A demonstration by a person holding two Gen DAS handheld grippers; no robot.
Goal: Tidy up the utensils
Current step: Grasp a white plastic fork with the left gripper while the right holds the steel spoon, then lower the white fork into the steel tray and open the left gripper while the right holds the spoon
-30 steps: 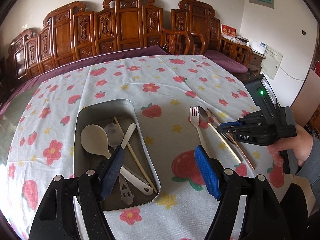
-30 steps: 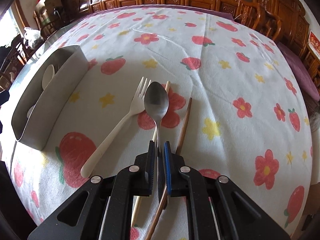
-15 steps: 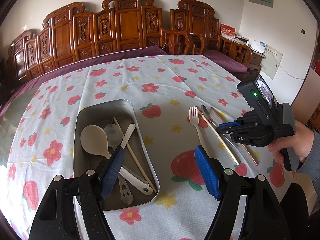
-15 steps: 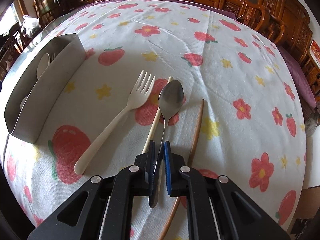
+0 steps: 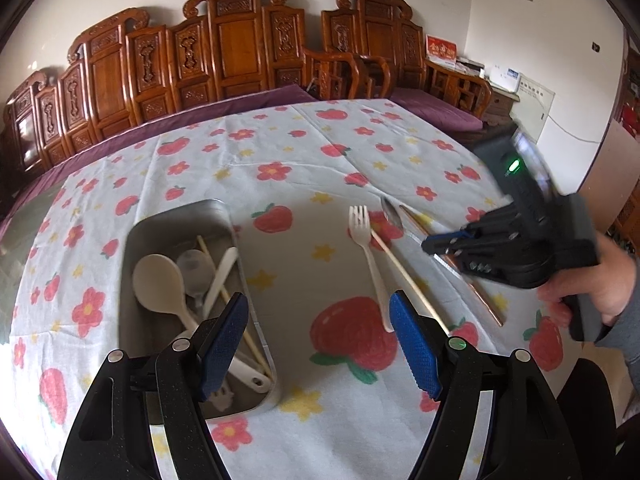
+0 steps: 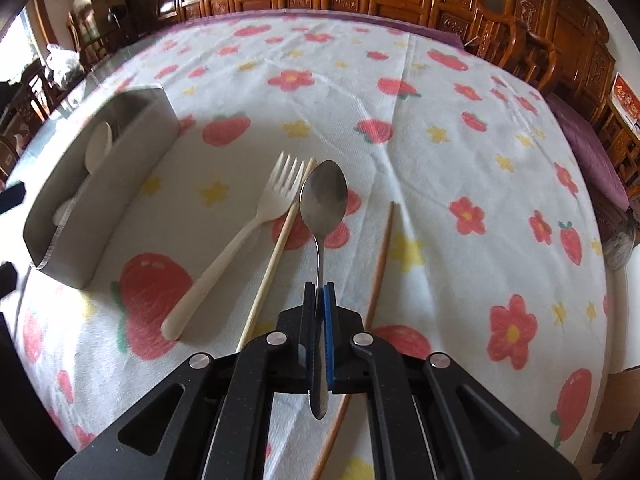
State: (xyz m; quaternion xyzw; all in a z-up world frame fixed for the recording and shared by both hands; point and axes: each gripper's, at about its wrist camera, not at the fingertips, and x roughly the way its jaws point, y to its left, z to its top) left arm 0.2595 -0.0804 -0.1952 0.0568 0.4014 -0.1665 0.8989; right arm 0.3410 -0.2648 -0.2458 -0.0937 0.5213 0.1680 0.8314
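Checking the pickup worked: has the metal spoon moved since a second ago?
Yes. The shiny metal spoon has lifted off the strawberry-print tablecloth, bowl now beside the white plastic fork.

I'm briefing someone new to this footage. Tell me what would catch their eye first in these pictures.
First, the metal spoon pinched by its handle in the shut right gripper, its bowl lifted above the strawberry tablecloth. Beside it on the cloth lie a pale fork and two separate chopsticks, one on each side of the spoon. To the left stands a metal tray already holding spoons, with the open left gripper in front of it.
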